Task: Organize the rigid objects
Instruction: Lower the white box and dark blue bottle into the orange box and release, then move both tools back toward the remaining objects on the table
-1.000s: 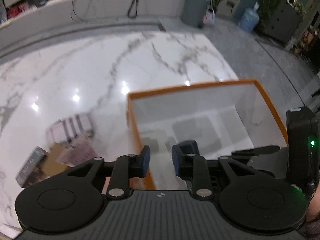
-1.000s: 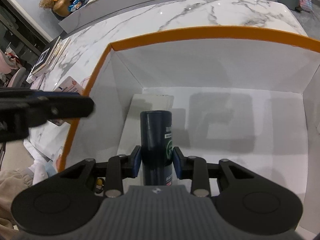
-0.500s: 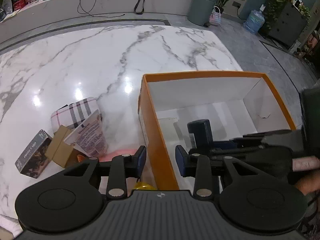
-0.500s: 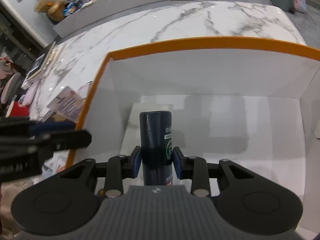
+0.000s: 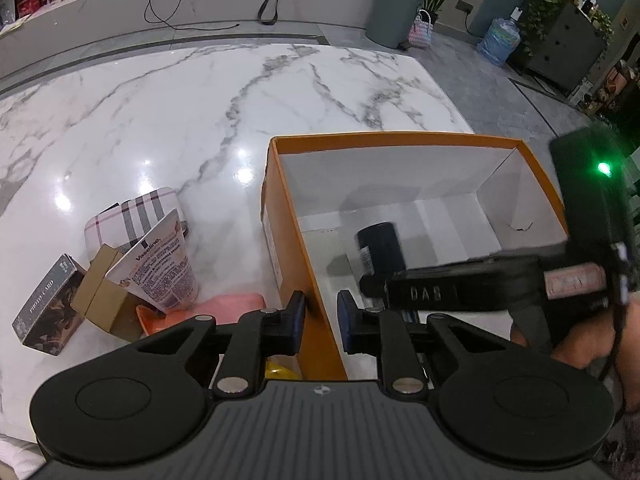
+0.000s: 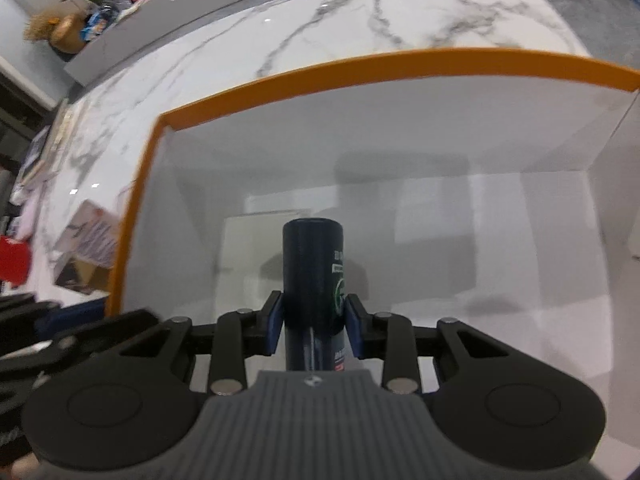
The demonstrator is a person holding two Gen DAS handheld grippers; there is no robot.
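Orange cardboard box [image 5: 294, 240] with a white inside sits open on the white marble worktop [image 5: 200, 92], and that's where the action is. The right claw [image 6: 314, 326] is pinching a dark navy cylindrical spray can [image 6: 313, 264], blue pads pressed on both sides of it, and the can is down inside the box near the left wall, standing on the white floor or just above it, can't really tell which. From the left wrist view you can see the same can [image 5: 380, 244] poking up past the right claw's black fingers, with a bit of the person's hand [image 5: 576, 344] behind it.

The left claw [image 5: 321, 320] straddles the box's near-left orange wall, one pad outside, one inside. Its jaws are closing, with that wall between them, but there's still a gap on both sides, so it isn't gripping.

Left of the box on the worktop there's a small pile: a white Vaseline tube [image 5: 160, 264] leaning on a plaid-patterned tin [image 5: 136, 212], a plain brown cardboard box [image 5: 104, 300], a dark photo card box [image 5: 50, 306], plus something pink [image 5: 228, 304] near the claw.
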